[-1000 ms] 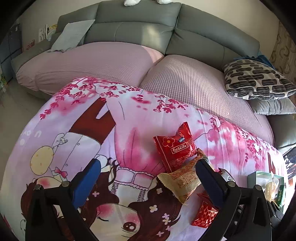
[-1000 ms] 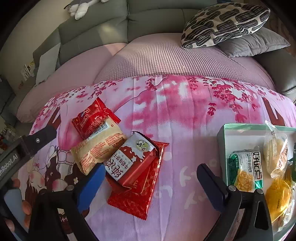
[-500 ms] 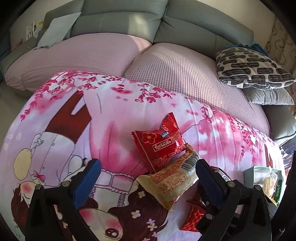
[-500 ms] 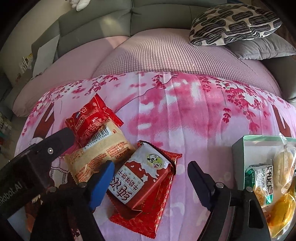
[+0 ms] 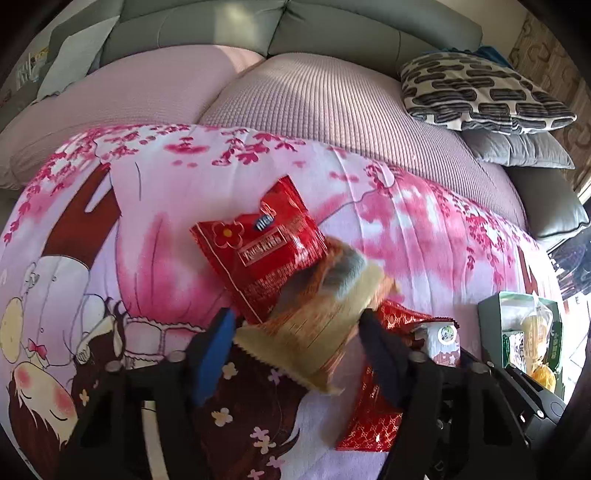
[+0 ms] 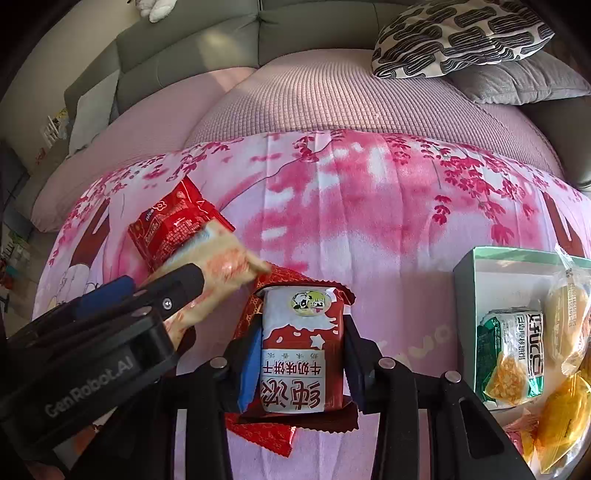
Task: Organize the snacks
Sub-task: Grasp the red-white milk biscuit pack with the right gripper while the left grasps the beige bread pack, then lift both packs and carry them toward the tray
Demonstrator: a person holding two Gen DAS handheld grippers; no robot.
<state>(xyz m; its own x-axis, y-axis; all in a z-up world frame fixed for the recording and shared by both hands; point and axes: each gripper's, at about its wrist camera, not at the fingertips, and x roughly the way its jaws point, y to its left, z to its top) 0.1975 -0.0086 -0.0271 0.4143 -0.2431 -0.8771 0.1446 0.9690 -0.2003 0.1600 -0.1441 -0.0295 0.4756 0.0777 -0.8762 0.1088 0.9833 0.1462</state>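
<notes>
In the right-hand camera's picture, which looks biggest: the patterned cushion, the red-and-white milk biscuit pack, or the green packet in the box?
1. Patterned cushion
2. Milk biscuit pack, though nearness to the camera inflates it
3. Green packet

Left gripper (image 5: 295, 328) tilted steeply down, jaws closing, tan snack packet (image 5: 314, 332) between its fingers, blue pad one side, dark pad the other. Right gripper (image 6: 299, 354) also pitched down, clamped tight on the red-and-white biscuit pack (image 6: 301, 354), pads pressing both sides. Left gripper sits just left of the right one.

Beige snack packet (image 5: 317, 332) motion-blurred; print unreadable.
</notes>
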